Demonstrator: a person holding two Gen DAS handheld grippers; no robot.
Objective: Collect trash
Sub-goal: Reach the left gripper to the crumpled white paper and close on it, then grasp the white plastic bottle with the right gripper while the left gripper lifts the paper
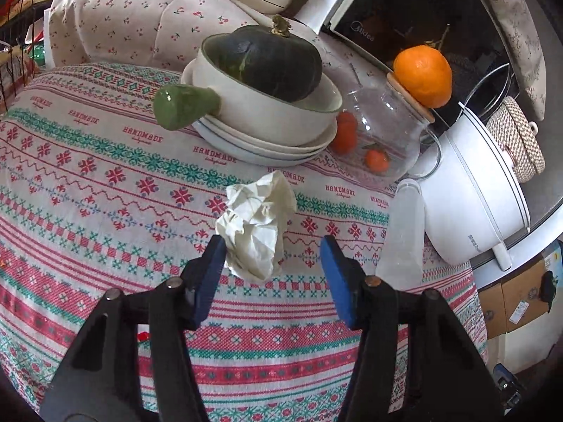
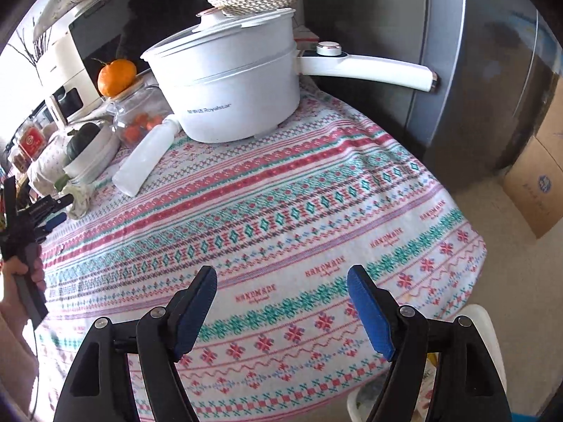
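Note:
A crumpled white paper lies on the patterned tablecloth. My left gripper is open, its blue fingers on either side of the paper's near end; the left finger is at the paper's edge. A clear plastic bottle lies on its side to the right. In the right wrist view the paper and bottle show at far left, next to the left gripper. My right gripper is open and empty above the tablecloth. A white bin stands below the table's edge.
A white handled bowl with a dark squash sits on stacked plates. A glass jar has an orange on top. A white electric pot and a woven basket stand behind. Cardboard boxes sit on the floor.

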